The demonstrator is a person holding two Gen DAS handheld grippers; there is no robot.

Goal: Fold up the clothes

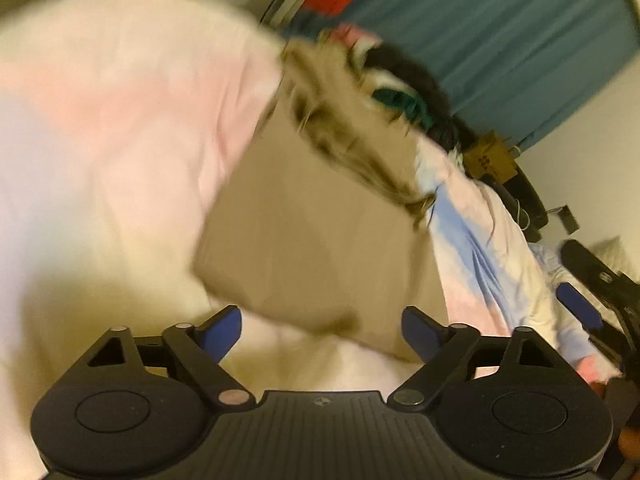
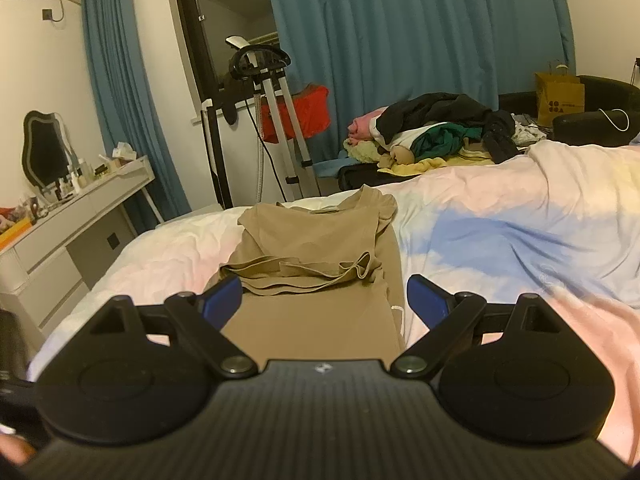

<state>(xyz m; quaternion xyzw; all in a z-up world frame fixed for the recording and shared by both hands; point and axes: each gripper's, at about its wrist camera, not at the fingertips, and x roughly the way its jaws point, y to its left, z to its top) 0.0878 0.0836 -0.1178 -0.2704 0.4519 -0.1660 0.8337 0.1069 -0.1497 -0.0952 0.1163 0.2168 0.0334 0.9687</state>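
Meanwhile the tan garment (image 2: 316,248) lies partly folded on the pastel bedspread (image 2: 500,220), its upper half doubled back so the hem and straps bunch across the middle. Both claws stand wide apart with nothing between the pads: the right gripper (image 2: 324,300) hovers just above the garment's near end, and the left gripper (image 1: 322,330) (its view badly blurred) hangs over the same tan cloth. A heap of unsorted clothes (image 2: 440,128) sits at the far side of the bed.
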